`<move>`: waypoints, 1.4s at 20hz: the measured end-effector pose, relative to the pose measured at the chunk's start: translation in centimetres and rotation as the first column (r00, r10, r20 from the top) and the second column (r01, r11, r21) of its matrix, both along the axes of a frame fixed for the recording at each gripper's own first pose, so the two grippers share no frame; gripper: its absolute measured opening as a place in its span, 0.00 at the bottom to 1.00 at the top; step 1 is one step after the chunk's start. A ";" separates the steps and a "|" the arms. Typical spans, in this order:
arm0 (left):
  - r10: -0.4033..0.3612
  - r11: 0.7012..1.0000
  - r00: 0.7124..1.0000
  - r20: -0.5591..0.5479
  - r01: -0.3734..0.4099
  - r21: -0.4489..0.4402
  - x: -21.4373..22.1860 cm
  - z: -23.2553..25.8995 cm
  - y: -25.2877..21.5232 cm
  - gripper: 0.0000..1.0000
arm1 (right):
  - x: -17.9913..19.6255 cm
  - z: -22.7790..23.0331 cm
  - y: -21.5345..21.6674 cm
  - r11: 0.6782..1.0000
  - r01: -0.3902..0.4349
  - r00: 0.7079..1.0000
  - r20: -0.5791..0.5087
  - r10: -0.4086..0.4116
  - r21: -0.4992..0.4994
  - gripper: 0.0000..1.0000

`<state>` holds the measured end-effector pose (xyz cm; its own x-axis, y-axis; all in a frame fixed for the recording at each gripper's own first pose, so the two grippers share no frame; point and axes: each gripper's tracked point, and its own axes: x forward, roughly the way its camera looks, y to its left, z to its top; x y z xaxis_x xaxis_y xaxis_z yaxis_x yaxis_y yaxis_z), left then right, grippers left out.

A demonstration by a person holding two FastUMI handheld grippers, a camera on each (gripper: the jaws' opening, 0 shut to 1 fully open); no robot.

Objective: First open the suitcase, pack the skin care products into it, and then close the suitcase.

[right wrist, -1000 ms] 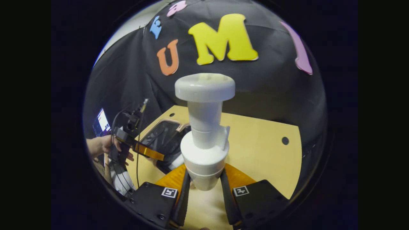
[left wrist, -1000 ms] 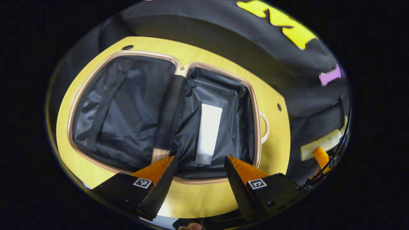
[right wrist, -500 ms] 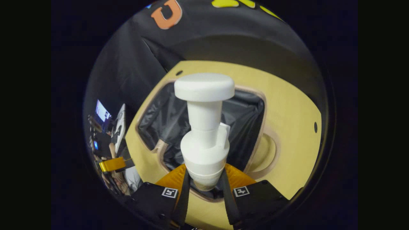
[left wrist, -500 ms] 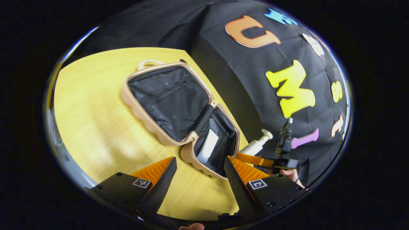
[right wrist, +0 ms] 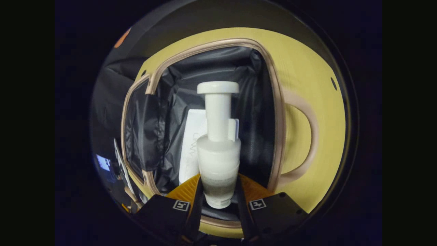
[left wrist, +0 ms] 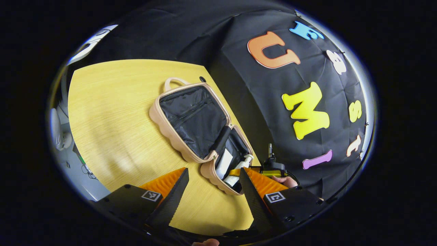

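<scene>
Here right tongs (right wrist: pixel 217 194) clamp pump bottle (right wrist: pixel 218 160) beside white tube (right wrist: pixel 191 147) in suitcase (right wrist: pixel 277 112)

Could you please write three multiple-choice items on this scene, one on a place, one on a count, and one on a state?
1. Where is the pump bottle?
A. on the table
B. over the suitcase's open half, in the right gripper
C. on the suitcase handle

2. How many white products show in or over the suitcase?
A. one
B. two
C. four

3. How is the left gripper?
A. open, holding nothing
B. shut on the tube
C. shut on the lid

Answers: B, its fingers press the bottle's base above the lining; B, the bottle plus the flat tube; A, its fingers stand apart.
</scene>
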<state>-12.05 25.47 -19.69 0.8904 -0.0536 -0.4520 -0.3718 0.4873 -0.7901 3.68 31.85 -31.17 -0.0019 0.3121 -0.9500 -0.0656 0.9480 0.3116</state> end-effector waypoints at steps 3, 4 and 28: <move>-0.010 1.000 1.000 -0.005 0.010 0.002 0.3 0.1 0.0 0.95 | 0.1 0.1 0.7 1.000 0.022 1.000 0.001 -0.022 0.009 0.49; -0.008 1.000 1.000 -0.008 0.008 0.002 0.4 0.0 0.1 0.95 | 0.0 0.0 1.1 1.000 0.019 1.000 0.010 -0.019 0.010 0.51; 0.125 0.992 0.991 0.051 -0.125 -0.009 11.8 -6.5 23.9 0.95 | -3.9 20.8 -9.5 0.984 -0.175 0.627 0.768 0.126 -0.019 0.75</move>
<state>-0.29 49.33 -26.20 0.9124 0.0573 -0.4054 -0.3883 0.4349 -0.8125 -0.20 22.36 -10.36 0.6651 0.4236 -0.6150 -0.4434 0.8867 0.1312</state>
